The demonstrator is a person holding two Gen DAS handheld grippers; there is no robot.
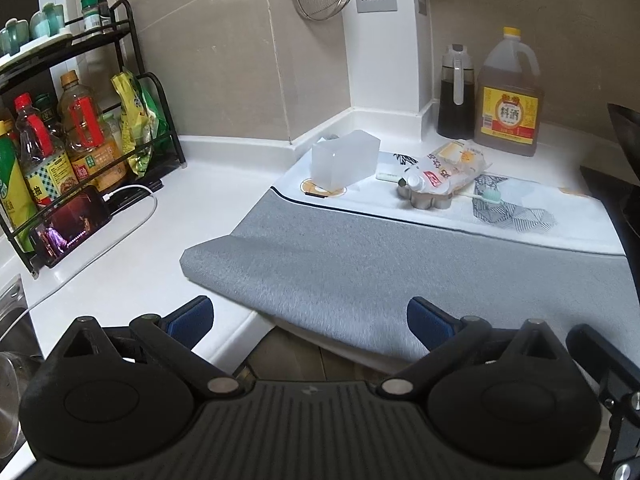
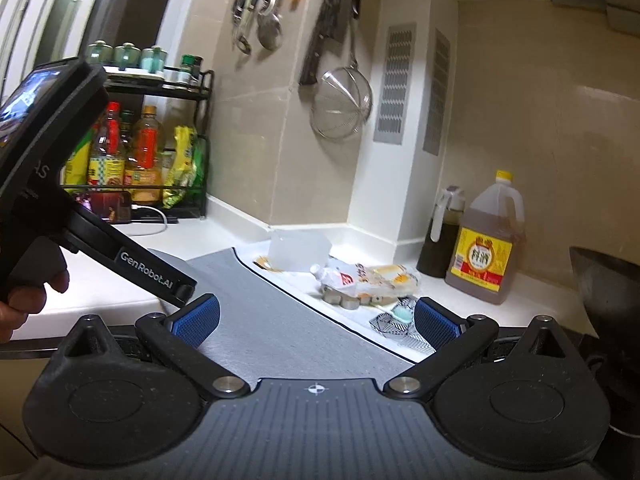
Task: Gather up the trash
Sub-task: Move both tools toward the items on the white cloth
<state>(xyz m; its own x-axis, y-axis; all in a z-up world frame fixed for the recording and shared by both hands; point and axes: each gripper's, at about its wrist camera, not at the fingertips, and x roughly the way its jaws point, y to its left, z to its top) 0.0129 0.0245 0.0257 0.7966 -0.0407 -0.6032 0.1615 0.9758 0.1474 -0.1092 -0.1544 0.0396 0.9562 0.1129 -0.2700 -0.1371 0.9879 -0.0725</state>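
My left gripper is hanging wide open over the near edge of the mat, its blue pads far apart and gripping nothing. My right gripper is spreading just as wide above the same mat, also empty; the left tool's body, gripped by a hand, is showing at that view's left side.

The trash is lying toward the mat's far edge: a crumpled pouch is resting on top of a small metal piece, with a toothbrush lying just beside it. A frosted box is standing at the mat's far left corner. Behind, near the wall, a jug and a dark bottle are standing side by side on the counter. A rack of bottles is occupying the counter's far left, a phone leaning at its foot.
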